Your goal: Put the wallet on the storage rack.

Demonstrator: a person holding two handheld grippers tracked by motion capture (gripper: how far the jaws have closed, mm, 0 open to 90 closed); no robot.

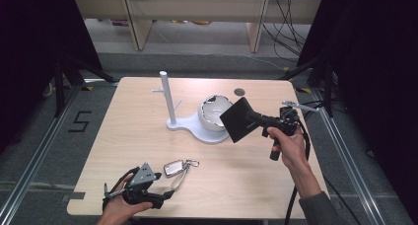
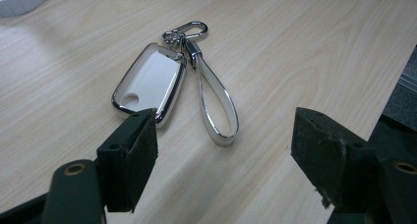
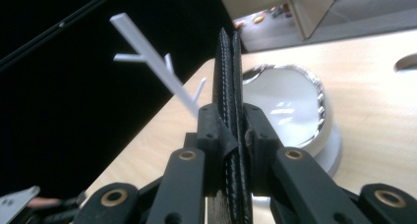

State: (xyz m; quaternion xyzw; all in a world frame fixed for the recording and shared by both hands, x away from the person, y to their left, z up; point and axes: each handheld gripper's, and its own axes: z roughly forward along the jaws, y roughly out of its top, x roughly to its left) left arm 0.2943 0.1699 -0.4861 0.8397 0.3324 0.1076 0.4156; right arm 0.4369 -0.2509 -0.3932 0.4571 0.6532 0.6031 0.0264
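Note:
A silver key fob point(image 1: 173, 168) point(image 2: 147, 81) with a loop strap point(image 2: 216, 111) and a clip lies flat on the wooden table near the front left. My left gripper point(image 1: 165, 194) point(image 2: 223, 135) is low over the table just in front of it, jaws wide apart, with nothing between the pads. My right gripper point(image 1: 260, 120) point(image 3: 231, 121) is raised at the right and shut on the edge of a black leather wallet point(image 1: 239, 119) point(image 3: 230, 81). The wallet hangs in the air beside a white bowl point(image 1: 215, 111) point(image 3: 285, 101).
The bowl sits on a white stand base point(image 1: 197, 131) that also carries an upright pole with short pegs point(image 1: 167, 99) point(image 3: 157, 62). A round hole point(image 1: 239, 92) is in the table's far side. Black curtains and metal rails flank the table.

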